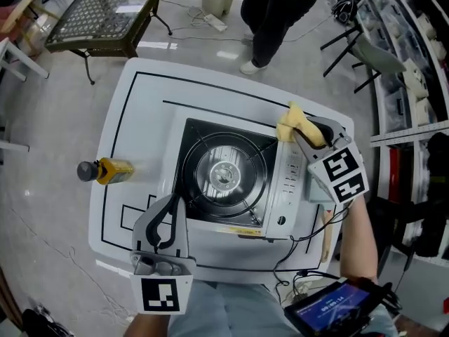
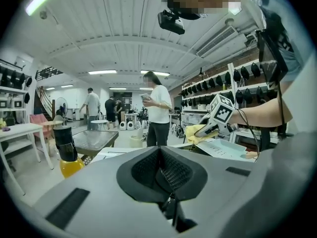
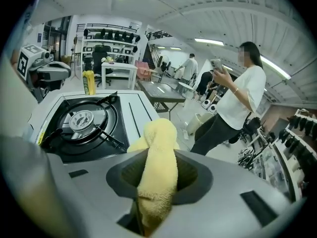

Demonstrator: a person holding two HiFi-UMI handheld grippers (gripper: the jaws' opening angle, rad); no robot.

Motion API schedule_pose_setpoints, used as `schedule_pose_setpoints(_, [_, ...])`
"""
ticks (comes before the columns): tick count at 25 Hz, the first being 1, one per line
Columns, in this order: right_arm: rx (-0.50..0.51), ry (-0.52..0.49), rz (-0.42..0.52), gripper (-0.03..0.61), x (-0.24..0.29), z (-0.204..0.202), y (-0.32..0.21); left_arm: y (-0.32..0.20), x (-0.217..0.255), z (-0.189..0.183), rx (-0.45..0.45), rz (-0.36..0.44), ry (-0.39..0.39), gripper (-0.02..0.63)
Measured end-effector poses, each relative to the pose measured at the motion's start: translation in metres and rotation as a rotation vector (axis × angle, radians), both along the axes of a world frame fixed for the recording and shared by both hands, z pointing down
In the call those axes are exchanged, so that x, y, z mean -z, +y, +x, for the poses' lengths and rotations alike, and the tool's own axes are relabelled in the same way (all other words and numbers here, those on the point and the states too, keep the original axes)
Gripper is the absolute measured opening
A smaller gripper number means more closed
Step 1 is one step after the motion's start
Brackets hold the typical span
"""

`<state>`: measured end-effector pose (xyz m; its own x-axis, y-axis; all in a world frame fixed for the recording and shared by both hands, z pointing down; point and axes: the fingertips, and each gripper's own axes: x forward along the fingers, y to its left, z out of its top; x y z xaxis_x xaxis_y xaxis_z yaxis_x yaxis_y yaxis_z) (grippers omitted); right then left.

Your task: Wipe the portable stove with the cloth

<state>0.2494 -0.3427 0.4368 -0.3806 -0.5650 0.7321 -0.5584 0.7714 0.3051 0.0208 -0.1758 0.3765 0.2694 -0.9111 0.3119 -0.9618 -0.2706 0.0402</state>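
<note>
The portable stove [image 1: 287,181] sits in the middle of a white table [image 1: 140,90], its black burner [image 1: 224,174] to the left and its silver control panel to the right. At the stove's far right corner my right gripper [image 1: 298,133] is shut on a yellow cloth [image 1: 289,121], which touches or hangs just above that corner. In the right gripper view the cloth [image 3: 158,167] fills the jaws, with the stove [image 3: 84,120] beyond it to the left. My left gripper [image 1: 168,206] is shut and holds nothing, at the stove's near left corner. Its pads [image 2: 171,170] meet.
A bottle [image 1: 105,170] of yellow liquid with a black cap lies at the table's left edge. A person [image 1: 277,12] in a white top stands beyond the table. A metal grid table [image 1: 105,12] stands at the far left, shelves at the right. A tablet [image 1: 326,307] and cables are near me.
</note>
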Motion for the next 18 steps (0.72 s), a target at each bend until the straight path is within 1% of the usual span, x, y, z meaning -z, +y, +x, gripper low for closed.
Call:
schedule_pose_setpoints(3, [0.008, 0.013, -0.006, 0.132, -0.001, -0.010, -0.006, 0.001, -0.005, -0.005, -0.004, -0.027, 0.015, 0.018])
schedule_pose_setpoints(6, [0.019, 0.014, -0.015, 0.132, -0.003, -0.023, -0.010, 0.003, -0.009, -0.012, -0.046, -0.036, -0.024, 0.018])
schedule_pose_setpoints(9, [0.042, 0.021, -0.020, 0.132, -0.007, -0.039, -0.015, 0.003, -0.013, -0.024, 0.001, -0.047, 0.021, 0.018])
schedule_pose_setpoints(12, [0.067, 0.027, -0.026, 0.132, -0.006, -0.054, -0.020, 0.003, -0.014, -0.033, 0.007, -0.052, 0.014, 0.018])
schedule_pose_setpoints(16, [0.104, 0.036, -0.032, 0.132, -0.002, -0.073, -0.024, 0.002, -0.013, -0.043, 0.029, -0.053, 0.036, 0.018])
schedule_pose_setpoints(18, [0.122, 0.042, -0.038, 0.132, -0.001, -0.085, -0.025, 0.000, -0.011, -0.050, 0.022, -0.053, 0.025, 0.018])
